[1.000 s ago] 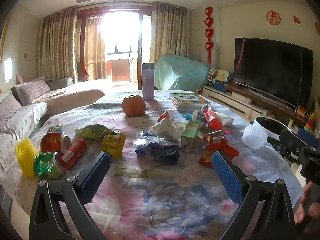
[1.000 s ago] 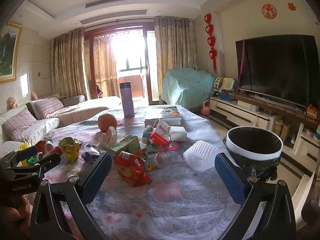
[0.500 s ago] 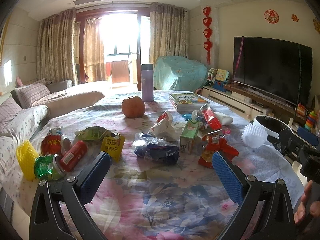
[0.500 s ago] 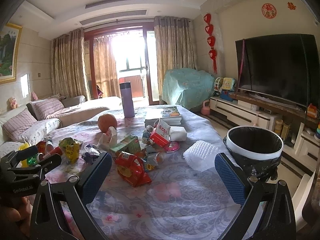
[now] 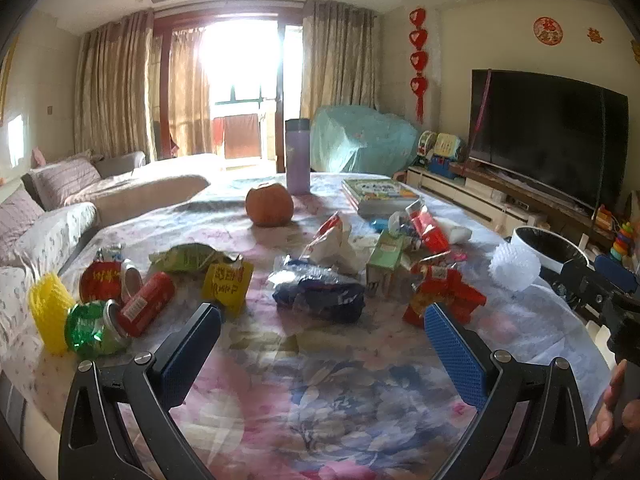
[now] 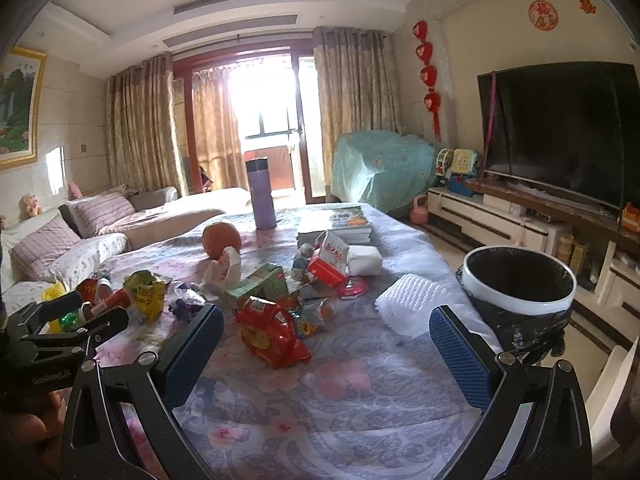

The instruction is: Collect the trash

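Trash lies across the floral tablecloth (image 5: 320,380): a red wrapper (image 6: 272,334), a dark blue wrapper (image 5: 320,298), a yellow packet (image 5: 228,284), red cans (image 5: 146,308), a green can (image 5: 92,330), a green carton (image 5: 386,266) and white foam (image 6: 412,306). A black-lined bin (image 6: 520,292) stands at the table's right edge. My left gripper (image 5: 322,344) is open and empty, in front of the blue wrapper. My right gripper (image 6: 326,354) is open and empty, near the red wrapper.
An orange fruit (image 5: 269,210), a purple flask (image 5: 297,156) and a stack of books (image 6: 336,222) stand at the back of the table. A sofa (image 5: 60,216) lies to the left, a TV (image 6: 560,132) and cabinet to the right.
Both grippers stay open and nearly still. The views shift only slightly.
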### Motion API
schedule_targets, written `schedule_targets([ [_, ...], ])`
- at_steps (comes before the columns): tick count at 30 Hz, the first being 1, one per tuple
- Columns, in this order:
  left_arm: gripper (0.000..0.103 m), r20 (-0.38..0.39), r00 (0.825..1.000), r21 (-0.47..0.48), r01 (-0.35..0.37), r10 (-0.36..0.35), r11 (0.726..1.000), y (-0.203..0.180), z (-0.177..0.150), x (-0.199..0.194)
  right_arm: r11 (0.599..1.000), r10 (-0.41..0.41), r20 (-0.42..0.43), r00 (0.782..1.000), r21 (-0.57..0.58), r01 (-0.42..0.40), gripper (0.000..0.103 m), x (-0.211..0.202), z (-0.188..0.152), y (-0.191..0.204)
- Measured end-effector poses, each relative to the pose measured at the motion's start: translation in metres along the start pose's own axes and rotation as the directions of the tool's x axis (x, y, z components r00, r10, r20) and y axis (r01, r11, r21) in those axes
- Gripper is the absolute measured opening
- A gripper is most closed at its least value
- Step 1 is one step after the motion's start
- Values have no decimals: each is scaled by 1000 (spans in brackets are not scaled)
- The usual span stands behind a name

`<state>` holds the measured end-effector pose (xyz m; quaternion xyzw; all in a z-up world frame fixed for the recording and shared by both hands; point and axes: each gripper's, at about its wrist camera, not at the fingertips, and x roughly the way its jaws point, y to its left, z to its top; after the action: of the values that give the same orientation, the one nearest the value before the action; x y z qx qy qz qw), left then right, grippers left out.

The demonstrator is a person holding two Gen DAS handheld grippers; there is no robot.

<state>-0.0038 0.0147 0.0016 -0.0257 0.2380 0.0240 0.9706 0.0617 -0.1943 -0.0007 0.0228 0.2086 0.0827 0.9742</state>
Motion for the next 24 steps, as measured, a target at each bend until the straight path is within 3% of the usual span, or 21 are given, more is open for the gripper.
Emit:
schedule_targets([
  [10, 102, -61, 998, -14, -8, 7, 1000, 9, -4, 27, 1000, 8, -45, 999, 12, -8, 103, 13, -1, -2],
  [24, 97, -177, 984, -34, 4, -10, 999, 17, 3, 81, 994, 105, -168, 980, 9, -105, 102, 49, -10, 1],
])
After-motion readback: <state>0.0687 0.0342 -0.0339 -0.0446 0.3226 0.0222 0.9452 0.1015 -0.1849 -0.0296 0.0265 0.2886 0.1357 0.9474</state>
